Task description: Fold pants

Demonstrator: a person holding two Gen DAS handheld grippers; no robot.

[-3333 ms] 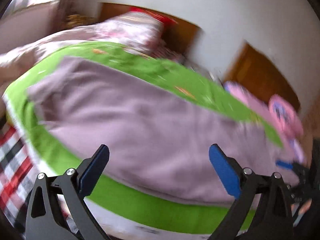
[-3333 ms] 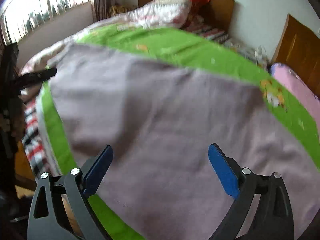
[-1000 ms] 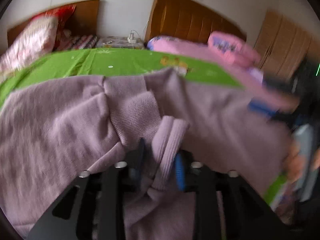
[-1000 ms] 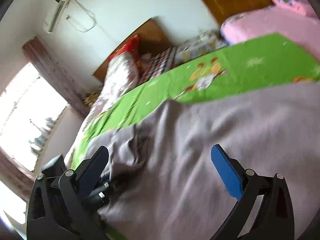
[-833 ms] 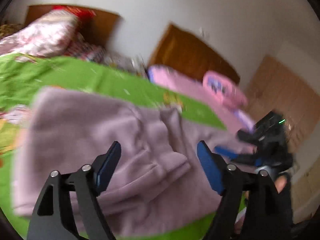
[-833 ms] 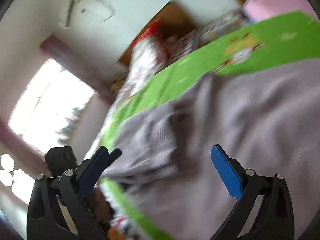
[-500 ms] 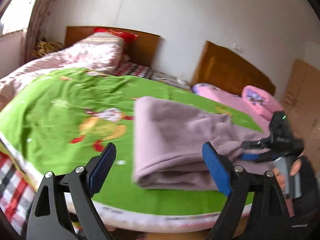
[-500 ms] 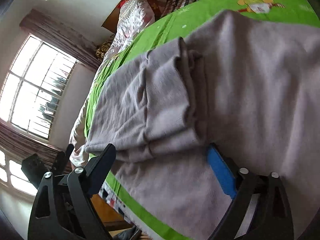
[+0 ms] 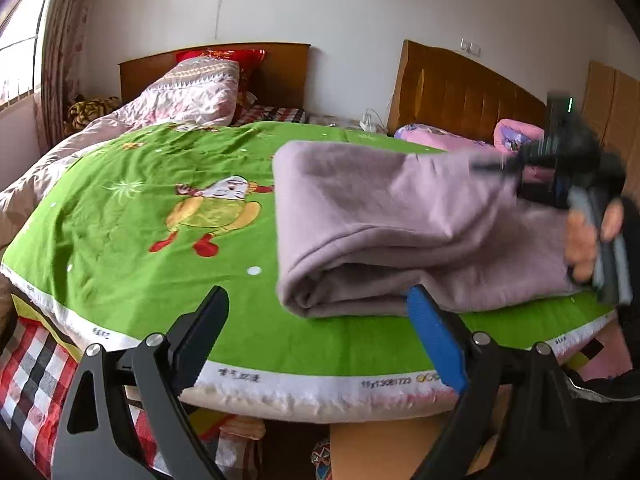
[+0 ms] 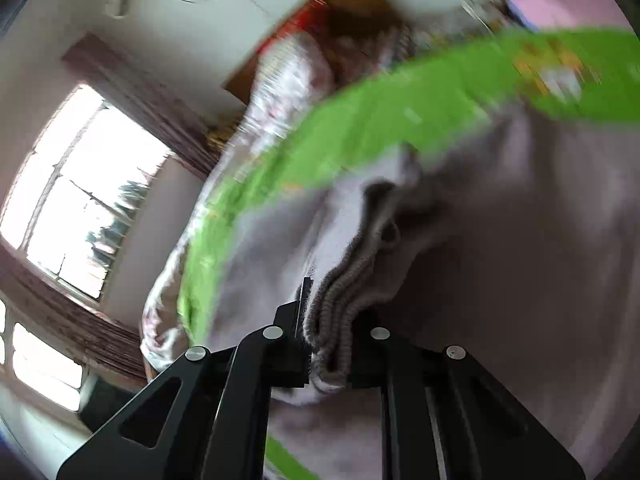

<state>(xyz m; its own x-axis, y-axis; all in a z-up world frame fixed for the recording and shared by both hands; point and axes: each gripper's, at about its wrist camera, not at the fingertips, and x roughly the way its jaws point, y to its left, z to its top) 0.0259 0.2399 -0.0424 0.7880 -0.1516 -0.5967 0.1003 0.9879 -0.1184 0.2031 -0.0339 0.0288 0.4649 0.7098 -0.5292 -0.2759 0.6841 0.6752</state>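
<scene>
Currently, in the left wrist view, the pants [image 9: 400, 224] lie folded over themselves on the right half of the green bedspread [image 9: 132, 216], near the near edge of the bed, with a thick rounded fold facing left and at least two layers showing along the near side. The left claw [image 9: 320, 332] has just been opening and now stands wide, nothing between its pads, hovering off the near edge of the bed just left of the bundle; its right pad overlaps the near hem in the picture, contact cannot be told. At the right, the right claw [image 9: 516, 172], blurred and gripped by a hand [image 9: 588, 240], sits at the far right end of the fabric. In the right wrist view, heavily blurred, the right claw [image 10: 326, 320] has just been closing and is clamped on a ribbed edge [image 10: 340, 312] of the pants, probably waistband or cuff, several layers bunched between the jaws. Judgement on handling: soft, thick knit or fleece, limp and light, not fragile, not slippery; it drapes and sags, so a one-point hold will let the rest trail. The ribbed edges and stacked hems look the firmest purchase; pinching all layers together should keep the fold from sliding apart.
</scene>
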